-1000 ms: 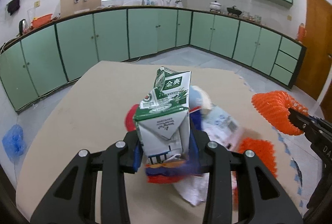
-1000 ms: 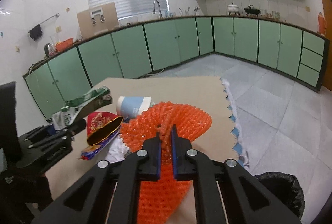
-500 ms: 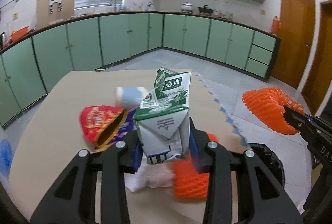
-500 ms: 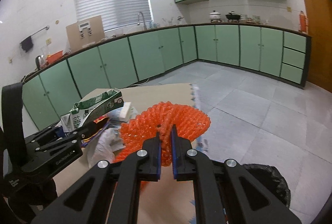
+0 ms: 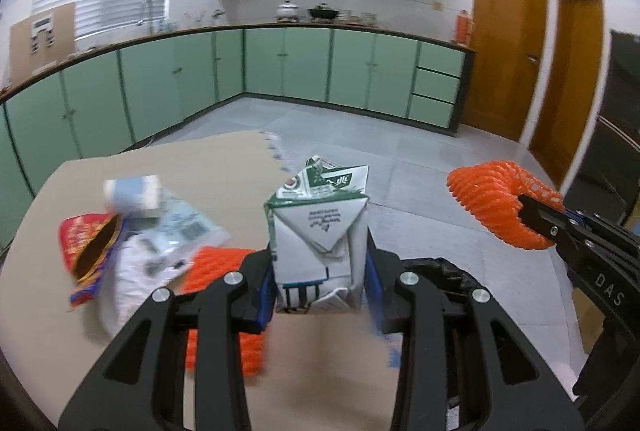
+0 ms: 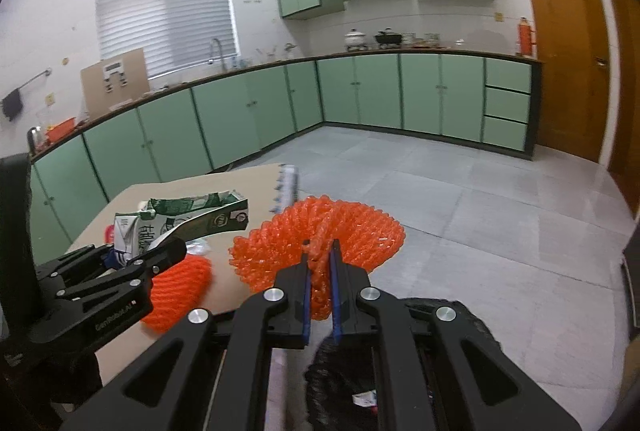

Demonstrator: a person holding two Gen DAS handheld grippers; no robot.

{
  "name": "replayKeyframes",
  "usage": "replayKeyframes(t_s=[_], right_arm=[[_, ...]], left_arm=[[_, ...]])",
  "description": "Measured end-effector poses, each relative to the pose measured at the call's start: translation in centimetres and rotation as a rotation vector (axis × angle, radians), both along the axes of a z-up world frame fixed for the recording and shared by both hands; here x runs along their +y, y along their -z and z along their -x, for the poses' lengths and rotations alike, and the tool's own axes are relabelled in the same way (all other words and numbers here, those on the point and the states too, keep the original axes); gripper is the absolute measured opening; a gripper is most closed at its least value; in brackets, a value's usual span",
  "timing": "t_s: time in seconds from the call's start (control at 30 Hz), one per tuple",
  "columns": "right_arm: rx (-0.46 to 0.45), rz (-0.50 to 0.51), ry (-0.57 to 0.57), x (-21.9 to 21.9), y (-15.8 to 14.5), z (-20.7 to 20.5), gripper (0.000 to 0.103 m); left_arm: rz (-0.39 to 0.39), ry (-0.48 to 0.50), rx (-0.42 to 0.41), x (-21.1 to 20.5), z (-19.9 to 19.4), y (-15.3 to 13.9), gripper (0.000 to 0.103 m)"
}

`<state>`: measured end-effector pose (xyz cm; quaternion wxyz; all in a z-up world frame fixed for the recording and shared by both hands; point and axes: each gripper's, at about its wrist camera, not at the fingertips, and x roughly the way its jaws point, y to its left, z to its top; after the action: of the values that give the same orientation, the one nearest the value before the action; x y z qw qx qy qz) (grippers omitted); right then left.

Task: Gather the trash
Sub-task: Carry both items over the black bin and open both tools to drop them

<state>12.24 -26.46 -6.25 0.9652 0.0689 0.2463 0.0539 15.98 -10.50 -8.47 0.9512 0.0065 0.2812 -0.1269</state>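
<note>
Green-and-white crumpled milk carton pinched upright between pads of left gripper, held above near edge of tan cardboard-topped table. Orange foam fruit net clamped between nearly closed jaws of right gripper, raised to right of carton, clear of table. Black trash bag seen low and near, beneath right gripper, off table's right edge. Remaining on table, left of carton: second orange foam net lying flat; white printed plastic wrapper; red-and-gold snack packet at far left; pale blue paper cup beyond, blurred. Green kitchen cabinets along far wall.
</note>
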Motion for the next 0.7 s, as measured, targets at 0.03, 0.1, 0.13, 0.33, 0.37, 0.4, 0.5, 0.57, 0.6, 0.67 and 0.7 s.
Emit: replayKeyframes(t_s=[0.03,0.1,0.13,0.33,0.37,0.4,0.5,0.57,0.6,0.67,0.7], right_arm=[[0.003,-0.003,0.015,-0.6,0.2,0.2,0.008],[0.011,-0.005,0.041,-1.7,0.8,0.5,0.008],[0.016,-0.007,0.053,-2.3,1.1,0.6,0.008],[0.067,-0.018,0.122,-6.0,3.6,0.8,0.008],[0.078,-0.024,0.132,-6.5,4.0,0.7,0.008],[0.086,-0.029,0.14,-7.1,4.5,0.7,0.008],[0.114,-0.043,0.164,-8.5,5.8,0.5,0.008],[0.126,-0.043,0.177,-9.0,6.4,0.4,0.009],[0.136,-0.044,0.186,-9.4,6.9,0.3,0.013],[0.157,-0.056,0.201,-10.2,7.6,0.1,0.018],[0.162,-0.057,0.207,-10.5,7.8,0.0,0.024]], left_arm=[[0.0,0.012,0.001,-0.5,0.0,0.2,0.035],[-0.006,0.048,0.004,-2.0,0.0,0.9,0.035],[-0.008,0.059,0.006,-2.5,-0.1,1.1,0.035],[-0.014,0.123,0.039,-5.6,-1.0,2.5,0.035],[-0.013,0.133,0.05,-6.1,-1.3,2.8,0.035],[-0.013,0.143,0.059,-6.7,-1.6,3.0,0.035],[-0.015,0.17,0.072,-8.1,-2.0,3.7,0.035],[-0.012,0.186,0.086,-8.8,-2.3,4.2,0.035],[-0.01,0.197,0.094,-9.2,-2.3,4.4,0.036],[-0.017,0.216,0.1,-9.8,-2.3,4.9,0.041],[-0.017,0.222,0.099,-10.0,-2.3,5.1,0.046]])
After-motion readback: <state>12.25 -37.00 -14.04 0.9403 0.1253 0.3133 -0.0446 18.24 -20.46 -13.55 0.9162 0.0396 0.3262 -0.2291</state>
